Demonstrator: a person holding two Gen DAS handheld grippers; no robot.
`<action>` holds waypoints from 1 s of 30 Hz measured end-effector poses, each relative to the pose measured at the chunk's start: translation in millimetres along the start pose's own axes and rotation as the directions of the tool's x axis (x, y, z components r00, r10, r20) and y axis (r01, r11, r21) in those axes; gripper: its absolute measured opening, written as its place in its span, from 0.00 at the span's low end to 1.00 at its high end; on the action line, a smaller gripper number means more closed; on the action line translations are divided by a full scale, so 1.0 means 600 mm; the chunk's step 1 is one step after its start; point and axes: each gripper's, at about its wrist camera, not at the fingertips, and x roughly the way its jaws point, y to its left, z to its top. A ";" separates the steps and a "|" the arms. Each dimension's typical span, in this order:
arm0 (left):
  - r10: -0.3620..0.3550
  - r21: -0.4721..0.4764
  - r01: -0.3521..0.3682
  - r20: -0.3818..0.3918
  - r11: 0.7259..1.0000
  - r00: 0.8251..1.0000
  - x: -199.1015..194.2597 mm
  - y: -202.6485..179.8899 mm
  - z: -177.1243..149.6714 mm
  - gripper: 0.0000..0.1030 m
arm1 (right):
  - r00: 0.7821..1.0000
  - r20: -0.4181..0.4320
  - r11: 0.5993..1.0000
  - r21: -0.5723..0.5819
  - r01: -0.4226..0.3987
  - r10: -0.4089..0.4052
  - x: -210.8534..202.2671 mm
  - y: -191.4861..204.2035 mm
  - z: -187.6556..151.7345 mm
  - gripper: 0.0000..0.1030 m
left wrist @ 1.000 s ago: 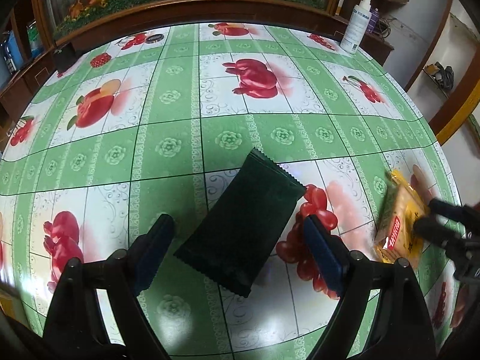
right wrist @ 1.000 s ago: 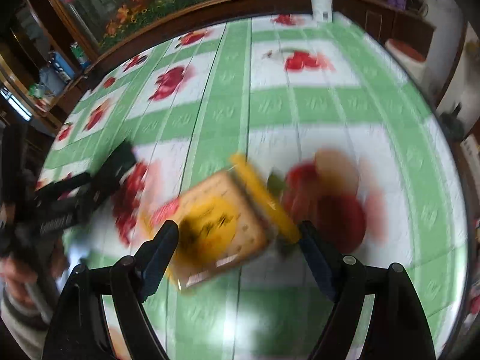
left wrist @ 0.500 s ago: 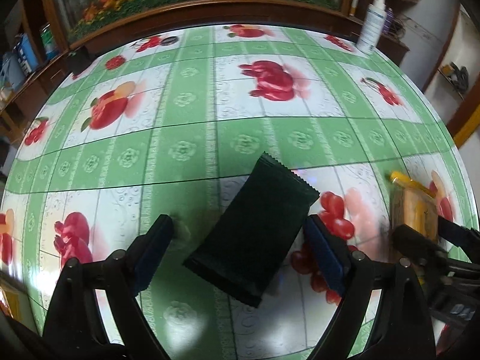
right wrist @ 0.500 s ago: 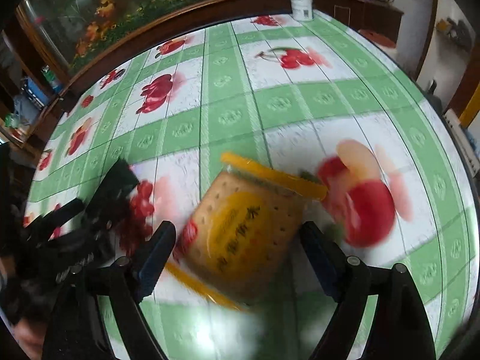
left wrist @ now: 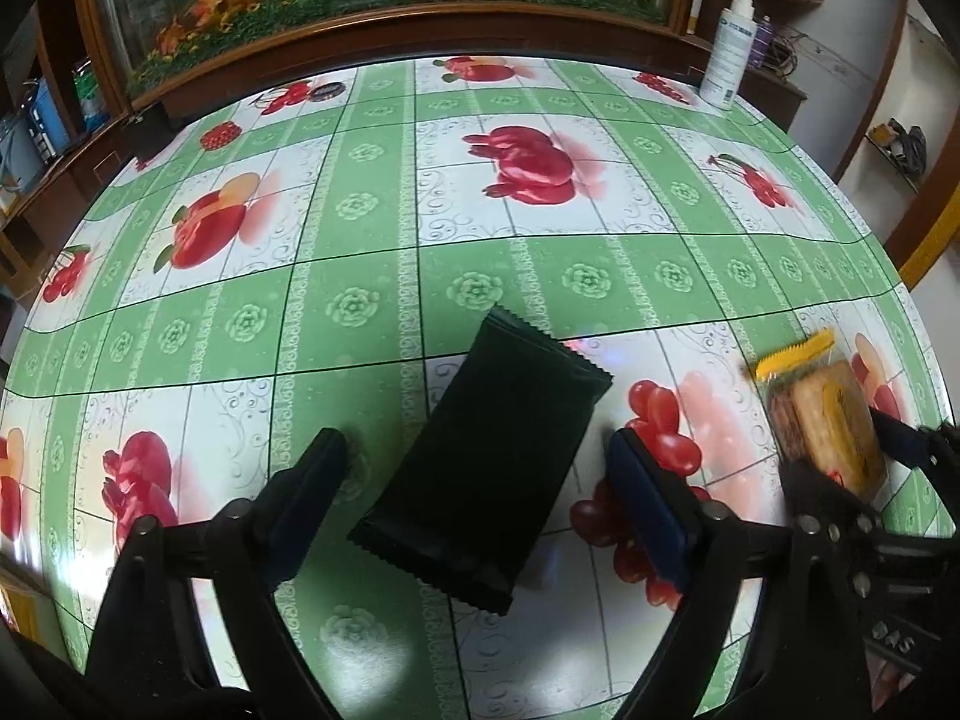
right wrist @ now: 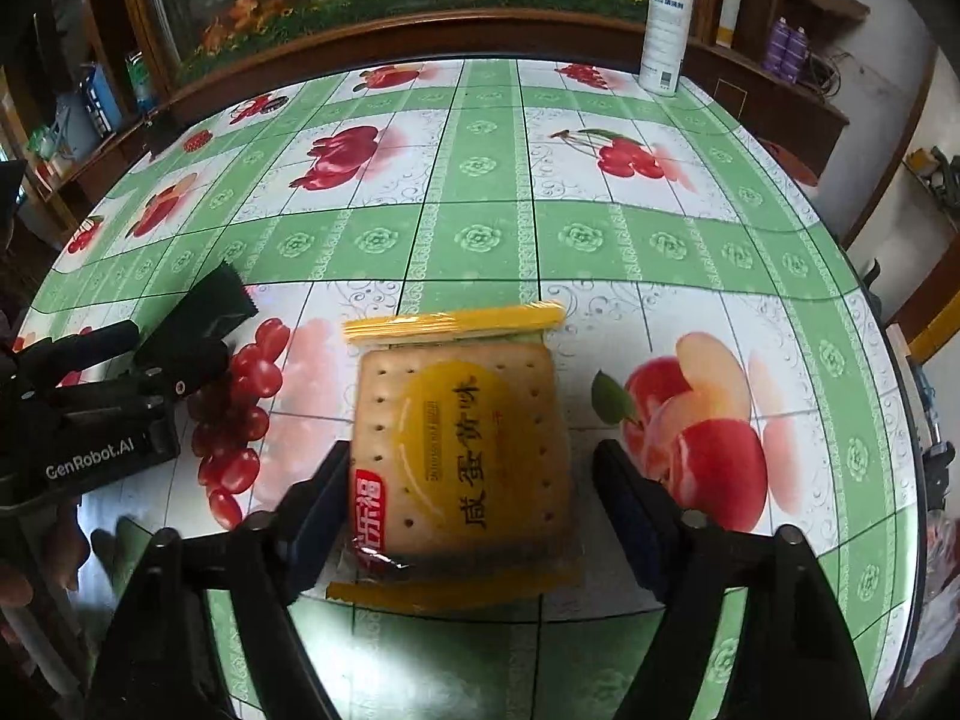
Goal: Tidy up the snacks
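A dark green snack packet (left wrist: 486,468) lies flat on the fruit-print tablecloth (left wrist: 372,228), between the fingers of my left gripper (left wrist: 474,456). Its jaws are closing, with a gap still showing on each side of the packet. A yellow cracker packet (right wrist: 462,438) lies between the fingers of my right gripper (right wrist: 471,465). These jaws are closing too: the left pad is at the packet's edge, the right pad stands off it. In the left wrist view the right gripper (left wrist: 852,468) straddles the cracker packet (left wrist: 822,420). The right wrist view shows the left gripper (right wrist: 150,360) over the dark packet (right wrist: 204,312).
A white spray bottle (left wrist: 729,54) stands at the table's far right edge, also in the right wrist view as the bottle (right wrist: 663,30). A wooden cabinet with flowers (left wrist: 390,18) runs behind the table. A small dark box (left wrist: 150,120) sits at the far left edge.
My right gripper slid over the cracker packet, which now sits square between narrower jaws. My left gripper's jaws have narrowed a little around the dark packet, which has not moved.
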 end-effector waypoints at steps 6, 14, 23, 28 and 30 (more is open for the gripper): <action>0.036 -0.015 -0.036 -0.004 0.999 0.999 -0.021 0.012 -0.018 0.46 | 0.999 0.003 0.998 -0.020 -0.053 0.053 -0.009 -0.002 -0.006 0.66; 0.040 -0.067 -0.039 0.007 0.997 0.999 -0.088 0.033 -0.096 0.46 | 0.986 0.020 0.984 0.067 -0.166 0.165 -0.055 -0.024 -0.063 0.66; 0.065 -0.108 -0.060 0.042 0.992 0.997 -0.189 0.047 -0.191 0.46 | 0.979 0.032 0.980 -0.019 -0.199 0.199 -0.114 0.027 -0.122 0.66; 0.108 -0.112 -0.099 0.083 0.989 0.991 -0.235 0.060 -0.231 0.46 | 0.973 0.037 0.973 -0.048 -0.225 0.227 -0.133 0.061 -0.144 0.66; 0.125 -0.128 -0.112 0.098 0.985 0.987 -0.254 0.073 -0.250 0.46 | 0.969 0.036 0.968 -0.061 -0.243 0.245 -0.140 0.078 -0.150 0.66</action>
